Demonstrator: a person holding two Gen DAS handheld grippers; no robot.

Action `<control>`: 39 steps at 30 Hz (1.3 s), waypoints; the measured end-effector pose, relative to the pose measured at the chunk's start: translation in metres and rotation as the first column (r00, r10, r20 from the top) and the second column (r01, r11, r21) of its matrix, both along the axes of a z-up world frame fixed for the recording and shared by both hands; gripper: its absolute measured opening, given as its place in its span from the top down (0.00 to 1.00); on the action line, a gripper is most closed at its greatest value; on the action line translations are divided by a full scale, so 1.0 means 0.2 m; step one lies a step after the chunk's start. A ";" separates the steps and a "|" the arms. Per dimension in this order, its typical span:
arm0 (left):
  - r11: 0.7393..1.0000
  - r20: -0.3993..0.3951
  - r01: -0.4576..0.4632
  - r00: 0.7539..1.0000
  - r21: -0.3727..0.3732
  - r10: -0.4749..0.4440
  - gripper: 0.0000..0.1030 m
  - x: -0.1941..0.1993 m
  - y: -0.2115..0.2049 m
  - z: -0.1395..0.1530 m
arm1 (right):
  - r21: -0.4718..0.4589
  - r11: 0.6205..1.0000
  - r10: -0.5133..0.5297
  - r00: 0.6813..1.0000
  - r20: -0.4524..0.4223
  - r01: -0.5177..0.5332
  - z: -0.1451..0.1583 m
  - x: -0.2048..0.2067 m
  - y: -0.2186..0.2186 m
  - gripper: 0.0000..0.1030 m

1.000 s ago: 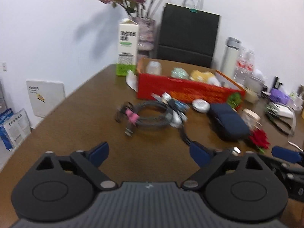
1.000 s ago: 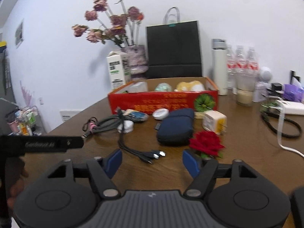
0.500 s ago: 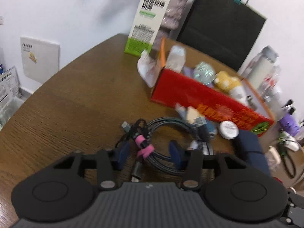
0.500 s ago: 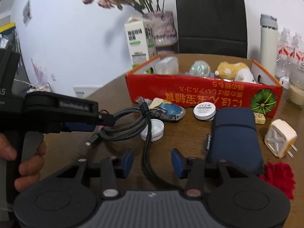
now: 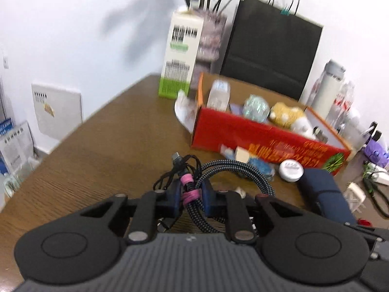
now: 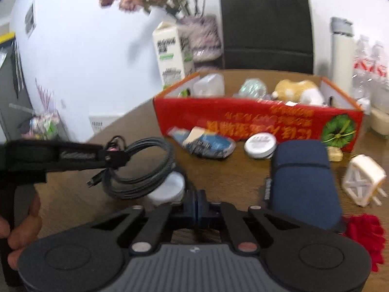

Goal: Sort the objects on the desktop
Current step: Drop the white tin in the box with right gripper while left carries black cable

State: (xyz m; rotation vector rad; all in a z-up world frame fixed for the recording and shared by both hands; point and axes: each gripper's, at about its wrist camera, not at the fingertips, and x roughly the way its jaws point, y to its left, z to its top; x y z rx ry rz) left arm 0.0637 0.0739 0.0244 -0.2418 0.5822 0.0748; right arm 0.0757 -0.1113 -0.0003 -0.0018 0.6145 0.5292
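In the left wrist view, the left gripper (image 5: pixel 191 198) pinched the braided cable coil (image 5: pixel 233 177) at its pink ties, just in front of the red cardboard box (image 5: pixel 245 133). In the right wrist view, the right gripper (image 6: pixel 196 205) had its jaws pressed together, whether on anything I could not tell, in front of the box (image 6: pixel 257 121), with the coil (image 6: pixel 143 168) hanging to its left.

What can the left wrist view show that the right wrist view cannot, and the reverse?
Only the left wrist view shows the left claw shut on the coiled braided cable at its pink ties, and the purple item at the far right.

Only the right wrist view shows the right claw with fingers pressed together, a white cap under the cable, and the red rose.

Both show the red box, milk carton, black paper bag, round white tin, navy pouch and white charger.
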 end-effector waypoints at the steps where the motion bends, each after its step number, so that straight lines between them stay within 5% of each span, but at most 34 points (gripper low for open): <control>1: 1.000 0.017 -0.004 1.000 -0.009 0.004 0.83 -0.04 0.00 0.03 | 0.011 1.000 -0.014 1.000 0.024 0.013 0.03 -0.03 -0.02 1.00; 8: 1.000 0.137 -0.003 0.991 -0.025 0.006 0.83 -0.37 -0.06 0.22 | 0.052 0.998 -0.026 0.989 0.143 0.019 0.18 -0.23 -0.15 1.00; 10: 1.000 0.159 -0.005 0.987 -0.012 0.007 0.83 -0.45 -0.06 0.26 | 0.022 1.000 0.016 0.991 0.136 -0.019 0.16 -0.25 -0.17 0.91; 13: 1.000 0.154 -0.003 0.988 0.012 0.002 0.83 -0.54 -0.07 0.27 | -0.053 0.998 0.038 0.997 0.060 -0.035 0.07 -0.26 -0.16 0.66; 30: 0.995 0.073 -0.098 0.992 -0.006 0.098 0.83 -0.59 0.08 0.14 | -0.073 0.987 0.142 0.990 0.001 -0.141 -0.01 0.03 0.24 0.63; 39: 0.999 0.051 -0.039 0.998 0.004 0.039 0.82 -0.59 0.01 0.10 | -0.040 0.998 0.050 0.994 0.097 -0.046 0.12 -0.29 0.01 0.63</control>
